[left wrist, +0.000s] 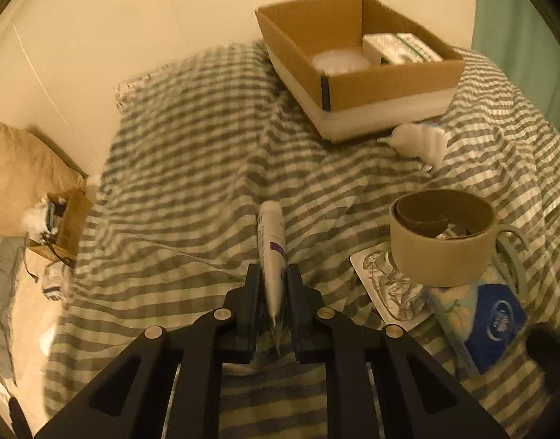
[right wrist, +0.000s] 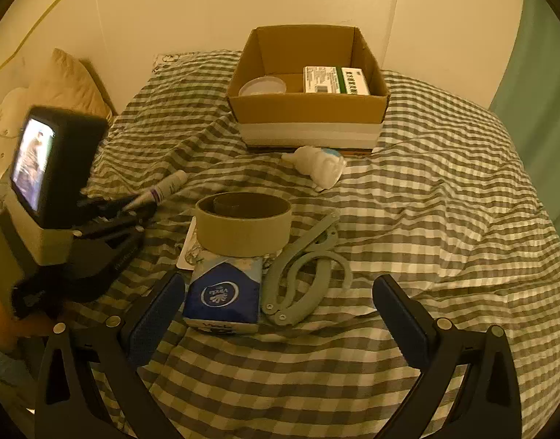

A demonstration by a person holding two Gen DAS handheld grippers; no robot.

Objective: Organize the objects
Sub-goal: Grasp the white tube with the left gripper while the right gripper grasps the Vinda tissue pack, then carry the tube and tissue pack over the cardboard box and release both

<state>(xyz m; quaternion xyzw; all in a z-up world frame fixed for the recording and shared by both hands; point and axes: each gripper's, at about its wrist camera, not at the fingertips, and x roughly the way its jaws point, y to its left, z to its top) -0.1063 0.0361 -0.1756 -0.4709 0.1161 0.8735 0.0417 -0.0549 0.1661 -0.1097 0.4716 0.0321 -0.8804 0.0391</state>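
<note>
Left gripper (left wrist: 273, 292) pinches the flat crimped end of a tube (left wrist: 272, 241) lying on the checked bedspread (left wrist: 192, 153). Light and squashy, it is probably best held there; right gripper (right wrist: 280, 314) hangs spread.

Checked bed (right wrist: 426, 219); cardboard box (right wrist: 305, 109); scissors (right wrist: 302, 274)

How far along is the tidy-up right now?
Done: a round lid and a medicine carton sit in the cardboard box. In hand: left gripper shut on the tube. Left: tape roll, tissue pack, scissors-like tool, white figurine. Right gripper is open.
</note>
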